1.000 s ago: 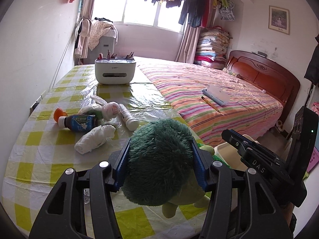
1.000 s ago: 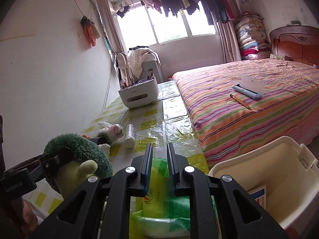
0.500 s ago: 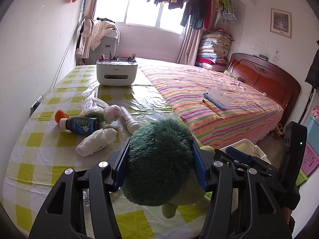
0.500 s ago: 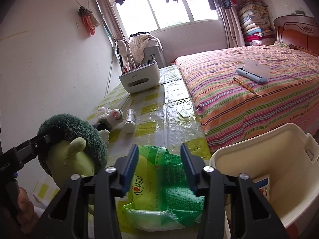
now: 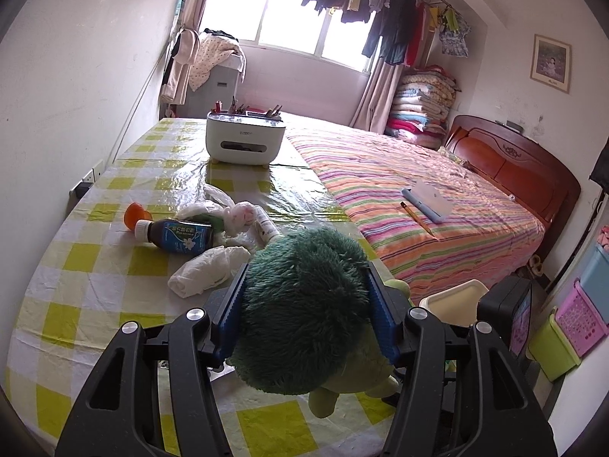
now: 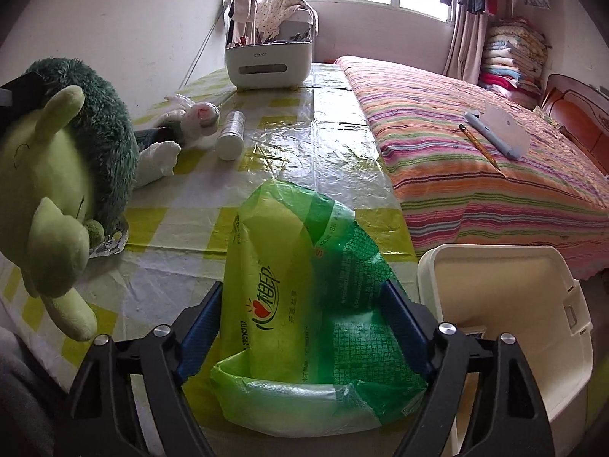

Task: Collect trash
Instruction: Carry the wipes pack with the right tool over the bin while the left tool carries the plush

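Note:
My left gripper (image 5: 306,278) is shut on a green plush toy (image 5: 304,304), held above the near edge of the checked table (image 5: 95,266). The right wrist view shows the same plush toy (image 6: 68,133) at the left. My right gripper (image 6: 300,304) points down at a green plastic wrapper (image 6: 289,266) lying on the table's near corner. Its jaws are closing with the wrapper between them, the blue pads (image 6: 201,323) right at its sides. A white bin (image 6: 430,278) stands just right of the wrapper, below the table edge.
Further back on the table lie a dark bottle (image 5: 179,234), crumpled tissue (image 5: 209,270), an orange cap (image 5: 137,215), a white tube (image 5: 266,228) and a white organizer box (image 5: 245,141). A foil pack (image 6: 110,243) lies under the plush. A striped bed (image 5: 418,198) borders the table's right side.
My right gripper went from shut to wide open, dropped toward the green wrapper and now narrows around it. The left gripper, still holding the plush, shifted slightly.

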`<state>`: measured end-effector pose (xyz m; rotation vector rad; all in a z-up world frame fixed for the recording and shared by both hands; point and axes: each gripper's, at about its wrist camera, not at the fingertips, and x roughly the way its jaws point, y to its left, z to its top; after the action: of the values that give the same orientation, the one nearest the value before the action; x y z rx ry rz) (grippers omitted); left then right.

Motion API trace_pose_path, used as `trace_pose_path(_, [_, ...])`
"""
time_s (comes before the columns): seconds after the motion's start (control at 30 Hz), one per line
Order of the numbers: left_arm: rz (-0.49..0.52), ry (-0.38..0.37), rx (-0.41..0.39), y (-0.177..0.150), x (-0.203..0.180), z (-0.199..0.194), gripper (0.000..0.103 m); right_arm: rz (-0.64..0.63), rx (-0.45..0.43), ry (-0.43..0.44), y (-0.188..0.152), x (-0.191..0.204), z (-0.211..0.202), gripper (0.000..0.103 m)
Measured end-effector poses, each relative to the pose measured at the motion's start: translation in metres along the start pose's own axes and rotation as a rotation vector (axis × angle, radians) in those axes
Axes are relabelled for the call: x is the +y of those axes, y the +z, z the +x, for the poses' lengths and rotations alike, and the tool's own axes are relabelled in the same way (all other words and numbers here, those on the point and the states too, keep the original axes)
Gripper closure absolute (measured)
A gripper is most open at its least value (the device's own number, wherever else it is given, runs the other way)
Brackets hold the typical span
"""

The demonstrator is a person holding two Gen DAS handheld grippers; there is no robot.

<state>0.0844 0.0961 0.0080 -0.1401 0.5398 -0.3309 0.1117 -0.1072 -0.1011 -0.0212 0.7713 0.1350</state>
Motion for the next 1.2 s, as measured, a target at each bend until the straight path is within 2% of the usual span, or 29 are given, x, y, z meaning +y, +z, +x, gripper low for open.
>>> trace_pose_path(0.07, [0.000,0.000,-0.001,0.000,-0.001,0.000,0.046,0.020,-0.018,0.021,-0.001,-0.005,-0.004,0.067])
trace_pose_path(0.17, [-0.006,-0.004,0.006,0.000,-0.001,0.001,0.046,0.036,-0.062,0.036,0.000,-0.007,-0.013,0.078])
trace_pose_path(0.33, [-0.001,-0.028,0.023,-0.003,-0.011,0.006,0.046,0.137,-0.171,0.071,0.002,-0.027,-0.035,0.083])
trace_pose_path(0.57, [0.042,-0.073,0.043,-0.007,-0.040,0.016,0.046,0.266,-0.326,0.044,0.001,-0.059,-0.070,0.088])
trace_pose_path(0.8, [0.094,-0.110,0.068,-0.012,-0.071,0.026,0.046,0.391,-0.402,0.027,-0.006,-0.092,-0.087,0.089])
trace_pose_path(0.93, [0.120,-0.131,0.075,-0.014,-0.087,0.030,0.046,0.458,-0.456,-0.011,-0.011,-0.111,-0.099,0.089])
trace_pose_path(1.2, [0.151,-0.164,0.094,-0.018,-0.109,0.034,0.046,0.612,-0.500,0.005,-0.023,-0.150,-0.106,0.089])
